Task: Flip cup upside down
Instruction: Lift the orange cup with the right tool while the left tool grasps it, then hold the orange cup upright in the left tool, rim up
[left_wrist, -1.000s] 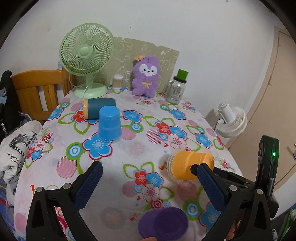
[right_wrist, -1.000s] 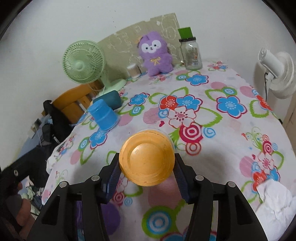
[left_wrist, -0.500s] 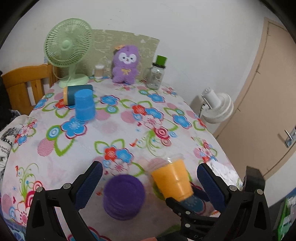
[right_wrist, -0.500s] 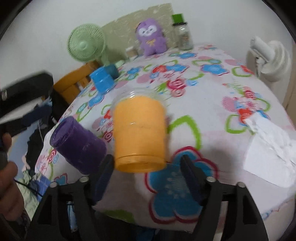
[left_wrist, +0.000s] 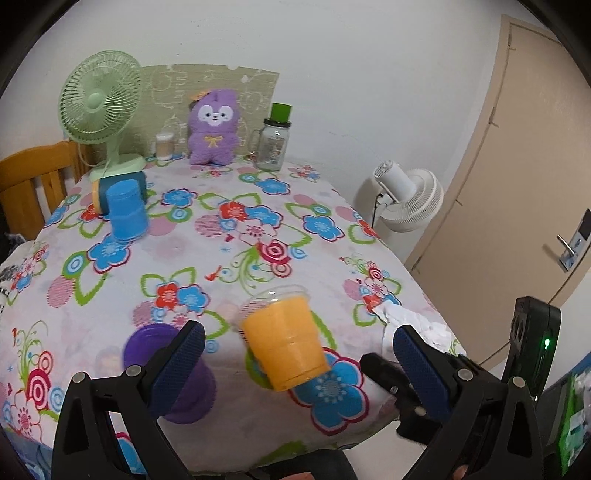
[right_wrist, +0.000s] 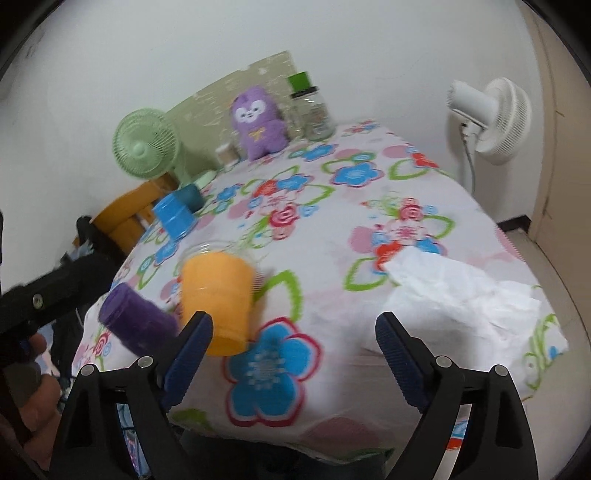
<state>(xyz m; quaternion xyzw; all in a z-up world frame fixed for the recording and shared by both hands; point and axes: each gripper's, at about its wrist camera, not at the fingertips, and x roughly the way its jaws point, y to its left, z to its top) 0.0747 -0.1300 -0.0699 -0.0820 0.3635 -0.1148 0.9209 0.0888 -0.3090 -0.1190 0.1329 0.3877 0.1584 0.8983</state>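
An orange cup (left_wrist: 286, 341) stands upside down near the table's front edge, wide mouth on the flowered cloth; it also shows in the right wrist view (right_wrist: 218, 295), blurred. My right gripper (right_wrist: 290, 345) is open and empty, the cup just left of its left finger. My left gripper (left_wrist: 295, 356) is open and empty, its fingers on either side of the cup and nearer to me. A purple cup (left_wrist: 173, 376) lies on its side at the front left, partly behind my left finger. A blue cup (left_wrist: 127, 212) stands upside down at the back left.
A green fan (left_wrist: 101, 110), a purple plush toy (left_wrist: 214, 129), a glass jar (left_wrist: 273, 142) and a small pot (left_wrist: 164, 146) line the back edge. A teal cup (left_wrist: 122, 184) lies behind the blue one. White tissue (right_wrist: 461, 291) lies at the front right. A wooden chair (left_wrist: 33, 181) stands left, a white fan (left_wrist: 410, 195) right.
My right gripper turned the orange cup from lying sideways to mouth down, set it on the cloth and opened. It has pulled back and to the right of the cup.
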